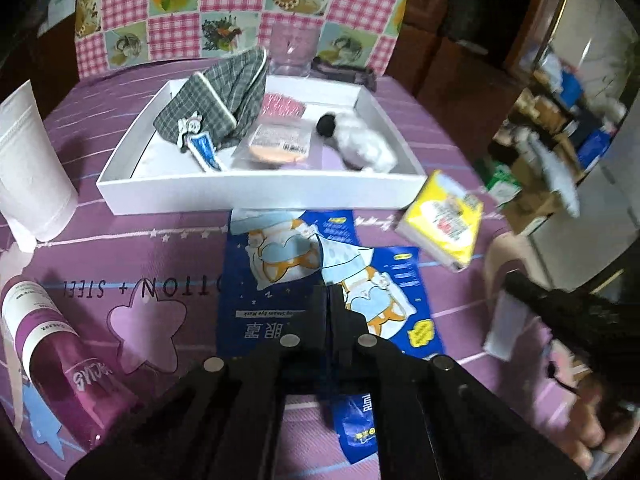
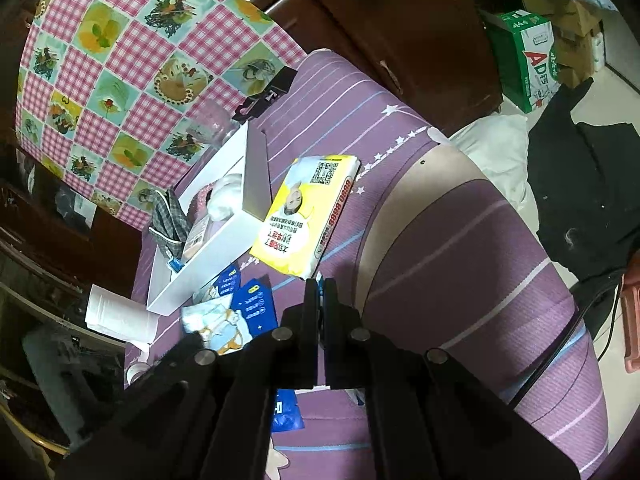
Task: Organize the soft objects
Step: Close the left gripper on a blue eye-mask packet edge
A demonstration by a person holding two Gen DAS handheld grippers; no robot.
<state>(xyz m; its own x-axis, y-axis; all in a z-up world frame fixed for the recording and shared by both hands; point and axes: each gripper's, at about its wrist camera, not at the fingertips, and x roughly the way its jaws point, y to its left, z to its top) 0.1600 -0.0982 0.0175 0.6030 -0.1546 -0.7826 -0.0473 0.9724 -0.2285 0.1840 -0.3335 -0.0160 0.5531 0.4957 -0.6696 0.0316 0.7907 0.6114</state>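
Observation:
A white tray (image 1: 256, 190) on the purple cloth holds a grey plaid pouch (image 1: 224, 96), a packaged puff (image 1: 276, 144) and a white fluffy item (image 1: 364, 144). Blue eye-mask sachets (image 1: 276, 264) lie in front of the tray, with a yellow tissue pack (image 1: 444, 220) to their right. My left gripper (image 1: 329, 292) is shut just above the sachets; whether it pinches one I cannot tell. My right gripper (image 2: 319, 288) is shut, with a thin blue edge between its fingers, near the tissue pack (image 2: 308, 216). The tray (image 2: 208, 268) lies to its left.
A white tube (image 1: 32, 160) and a pink bottle (image 1: 60, 364) stand at the left. A clear jar (image 1: 292, 56) sits behind the tray. A checked cushion (image 1: 240, 4) backs the surface. The cloth edge (image 2: 460, 184) drops off to the right, toward boxes (image 2: 524, 60) on the floor.

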